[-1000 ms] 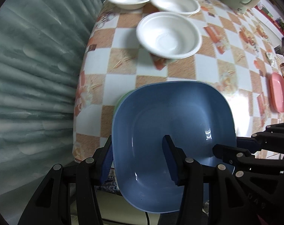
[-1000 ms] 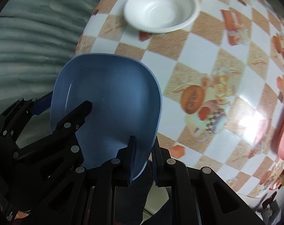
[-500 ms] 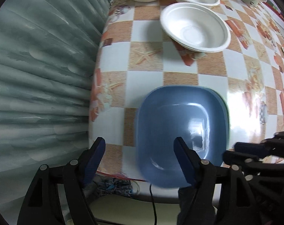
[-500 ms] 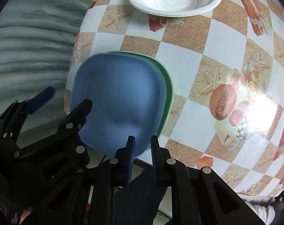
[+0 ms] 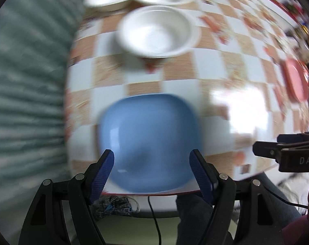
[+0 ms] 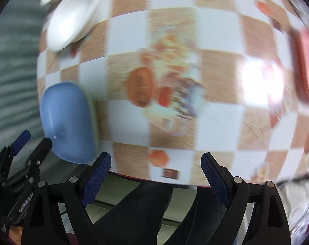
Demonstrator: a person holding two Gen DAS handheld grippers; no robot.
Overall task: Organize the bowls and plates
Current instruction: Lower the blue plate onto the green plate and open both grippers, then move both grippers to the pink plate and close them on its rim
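Observation:
A blue square plate (image 5: 148, 140) lies near the table's front edge, with a thin green rim (image 6: 95, 120) of another plate showing under it. My left gripper (image 5: 151, 153) hovers over the plate's near side, open, its blue pads apart from the plate. My right gripper (image 6: 156, 156) is to the right of the blue plate (image 6: 66, 122), above the checked tablecloth; its jaws are opening with nothing between them. Three white bowls (image 5: 154, 32) stand further back. Both views are blurred.
A pink plate (image 5: 295, 79) lies at the table's right side. A grey-green curtain (image 5: 28, 102) hangs along the left edge of the table. The front edge of the table (image 5: 154, 194) is just below the grippers, with a person's dark trouser leg (image 6: 134, 204) under it.
Both grippers let go of the blue plate, which now lies on the green one. The right gripper opened wide and swung to the right, away from the plate. The left stays over it.

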